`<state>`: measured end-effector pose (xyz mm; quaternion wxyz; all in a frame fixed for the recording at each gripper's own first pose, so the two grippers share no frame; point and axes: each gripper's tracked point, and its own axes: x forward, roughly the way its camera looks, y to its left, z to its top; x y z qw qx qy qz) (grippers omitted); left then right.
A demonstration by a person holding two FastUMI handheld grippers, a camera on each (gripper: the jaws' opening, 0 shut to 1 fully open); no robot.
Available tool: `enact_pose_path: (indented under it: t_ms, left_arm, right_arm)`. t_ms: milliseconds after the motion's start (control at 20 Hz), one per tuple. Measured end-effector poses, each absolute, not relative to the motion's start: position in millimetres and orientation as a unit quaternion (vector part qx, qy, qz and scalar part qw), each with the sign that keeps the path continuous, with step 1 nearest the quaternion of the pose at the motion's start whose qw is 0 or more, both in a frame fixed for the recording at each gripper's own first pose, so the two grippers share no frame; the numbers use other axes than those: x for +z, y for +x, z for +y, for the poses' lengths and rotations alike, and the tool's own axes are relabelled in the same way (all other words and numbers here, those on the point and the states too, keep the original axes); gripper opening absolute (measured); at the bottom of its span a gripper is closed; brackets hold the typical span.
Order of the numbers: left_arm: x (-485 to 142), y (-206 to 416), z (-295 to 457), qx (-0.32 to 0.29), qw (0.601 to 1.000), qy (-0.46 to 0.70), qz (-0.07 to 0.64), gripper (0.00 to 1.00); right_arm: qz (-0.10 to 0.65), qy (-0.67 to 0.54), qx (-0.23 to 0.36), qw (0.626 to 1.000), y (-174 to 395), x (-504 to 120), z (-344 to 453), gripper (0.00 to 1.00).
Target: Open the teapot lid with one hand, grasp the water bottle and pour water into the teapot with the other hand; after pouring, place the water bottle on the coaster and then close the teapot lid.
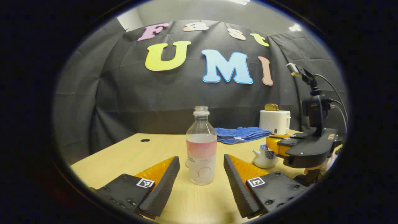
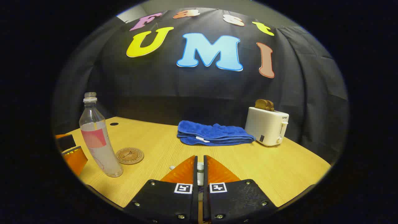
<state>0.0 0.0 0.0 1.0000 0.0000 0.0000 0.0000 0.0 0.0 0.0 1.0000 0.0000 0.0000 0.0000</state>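
Early stage, by the look of it. Left gripper (image 1: 201,174) spread wide either side of water bottle (image 1: 201,146), fingers not touching it. Bottle upright on wooden table (image 2: 279,168), long axis vertical, open mouth up, part full, not yet lifted. Right gripper (image 2: 200,169) nearly closed on small white knob (image 2: 200,168), prob. teapot lid; contact unclear. Teapot (image 1: 264,157) just under that gripper in left gripper view. Coaster (image 2: 129,155) bare, beside bottle. Beyond: blue towel (image 2: 214,134), toaster (image 2: 268,126). Pour, set-down, lid closing all left.

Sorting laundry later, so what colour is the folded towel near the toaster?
Blue; the folded terry towel shows best in the right gripper view.
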Motion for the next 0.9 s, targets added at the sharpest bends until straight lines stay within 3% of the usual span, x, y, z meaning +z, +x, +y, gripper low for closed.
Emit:
enact_pose_path:
  t_ms: [900]
  left_arm:
    - [-7, 61, 2, 0.025, 0.998, 0.046, 0.03, 1.0]
  right_arm:
    - [-0.107, 0.02, 0.001, 0.994, -33, 60, -21, 0.06]
